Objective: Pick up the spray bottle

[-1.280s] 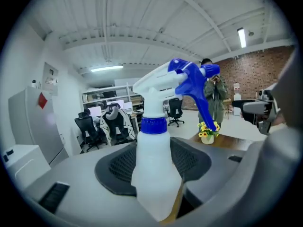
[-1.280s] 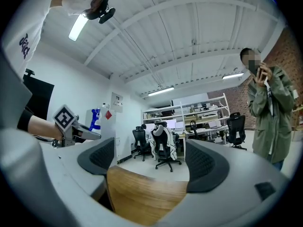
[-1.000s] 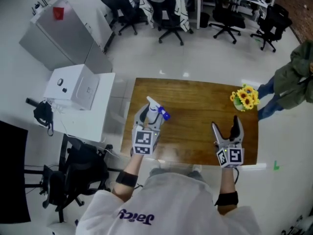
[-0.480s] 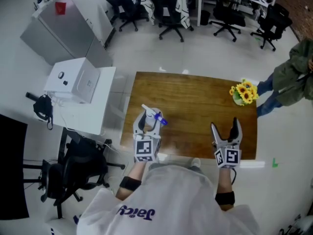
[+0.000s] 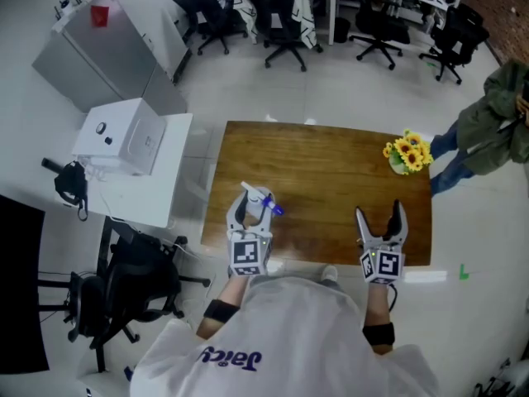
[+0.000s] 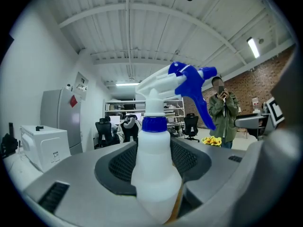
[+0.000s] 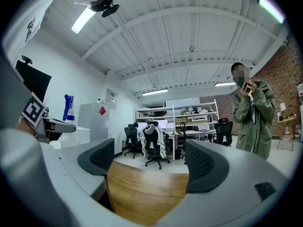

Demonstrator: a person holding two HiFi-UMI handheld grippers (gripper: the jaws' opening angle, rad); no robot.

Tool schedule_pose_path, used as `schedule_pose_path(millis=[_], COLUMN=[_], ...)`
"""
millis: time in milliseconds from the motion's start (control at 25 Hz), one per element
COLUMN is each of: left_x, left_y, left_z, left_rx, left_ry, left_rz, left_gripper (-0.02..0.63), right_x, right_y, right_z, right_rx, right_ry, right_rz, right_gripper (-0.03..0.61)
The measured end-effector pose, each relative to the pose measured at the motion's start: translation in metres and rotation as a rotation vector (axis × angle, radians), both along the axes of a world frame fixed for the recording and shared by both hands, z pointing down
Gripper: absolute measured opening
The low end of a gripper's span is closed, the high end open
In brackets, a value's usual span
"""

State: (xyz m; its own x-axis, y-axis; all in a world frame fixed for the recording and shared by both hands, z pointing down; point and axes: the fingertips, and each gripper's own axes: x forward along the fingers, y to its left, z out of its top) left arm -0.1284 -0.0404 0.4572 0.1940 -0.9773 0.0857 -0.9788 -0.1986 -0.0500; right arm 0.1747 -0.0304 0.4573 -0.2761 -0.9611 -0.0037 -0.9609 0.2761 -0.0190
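Note:
The spray bottle (image 6: pixel 154 167) is white with a blue collar and blue trigger head. It stands upright between the jaws of my left gripper (image 5: pixel 251 211), which is shut on its body. In the head view the bottle (image 5: pixel 259 198) sits near the front left of the wooden table (image 5: pixel 331 172). My right gripper (image 5: pixel 383 222) hovers over the table's front right edge, jaws apart with nothing between them; in the right gripper view its pads (image 7: pixel 97 159) frame bare wood, and the bottle's blue head (image 7: pixel 68 106) shows at far left.
A pot of yellow flowers (image 5: pixel 406 154) stands at the table's far right corner. A person in a green coat (image 5: pixel 496 122) stands just beyond it. A white side table with a white box (image 5: pixel 124 143) is to the left, and office chairs (image 5: pixel 285 23) stand behind.
Both grippers have drawn back toward the table's front edge. The left one carried the spray bottle with it.

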Motion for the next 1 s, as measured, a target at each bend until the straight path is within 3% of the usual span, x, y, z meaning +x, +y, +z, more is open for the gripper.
schedule_pose_path(millis=[840, 1000], left_x=[0.005, 0.004], left_y=[-0.009, -0.010], left_z=[0.008, 0.006], left_rx=[0.005, -0.005], left_ry=[-0.004, -0.004], left_rz=[0.026, 0.021], left_gripper=[0.230, 0.230], right_x=[-0.001, 0.001], right_y=[-0.011, -0.010], right_z=[-0.002, 0.001], right_rx=[0.034, -0.001], right_ry=[-0.019, -0.002], right_rz=[-0.008, 0.010], right_gripper=[0.472, 0.471])
